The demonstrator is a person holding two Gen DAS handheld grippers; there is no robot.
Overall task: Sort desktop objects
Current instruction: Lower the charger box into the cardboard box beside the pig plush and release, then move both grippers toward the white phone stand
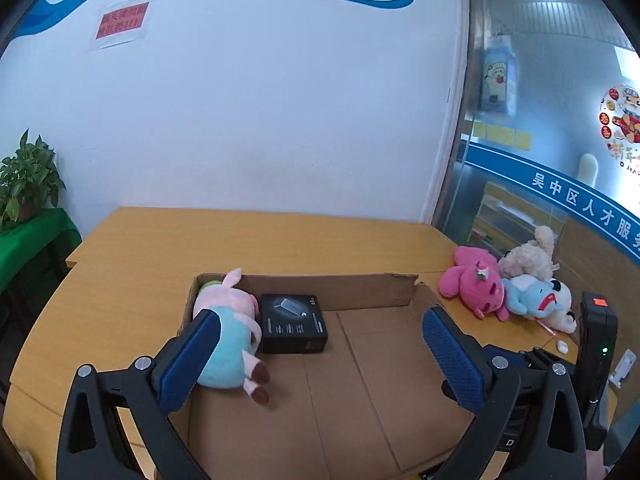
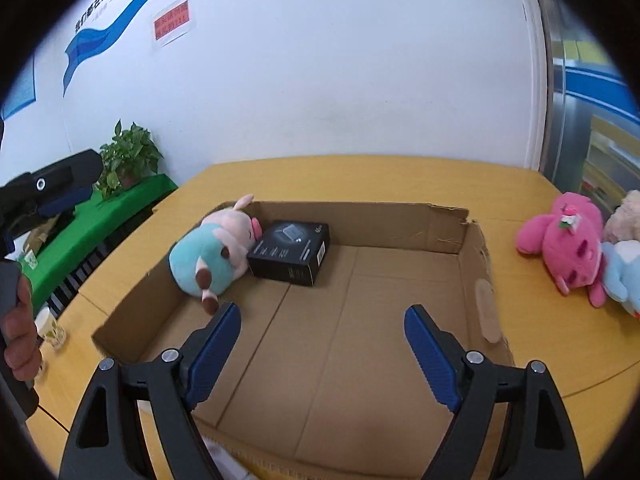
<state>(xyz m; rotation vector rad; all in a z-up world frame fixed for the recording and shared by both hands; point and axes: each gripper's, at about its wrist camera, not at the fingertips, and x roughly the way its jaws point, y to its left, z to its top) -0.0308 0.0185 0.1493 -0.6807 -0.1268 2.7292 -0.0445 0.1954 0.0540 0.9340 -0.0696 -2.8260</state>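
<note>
A shallow cardboard box (image 1: pixel 360 292) (image 2: pixel 448 224) lies on the wooden desk. Inside it, at the far left, lie a pig plush in a teal dress (image 1: pixel 228 332) (image 2: pixel 208 256) and a black product box (image 1: pixel 294 322) (image 2: pixel 290 250) beside it. My left gripper (image 1: pixel 320 340) is open and empty above the box's near part. My right gripper (image 2: pixel 322 328) is open and empty over the box floor. On the desk to the right of the box lie a pink plush (image 1: pixel 476 284) (image 2: pixel 568 248), a beige plush (image 1: pixel 528 258) and a light blue and white plush (image 1: pixel 536 300).
A potted plant (image 1: pixel 24 180) (image 2: pixel 128 160) stands on a green-covered stand at the left. A paper cup (image 2: pixel 50 326) sits on the desk left of the box. A small white item (image 1: pixel 562 346) lies near the plush pile. The other gripper's body (image 1: pixel 596 344) shows at the right.
</note>
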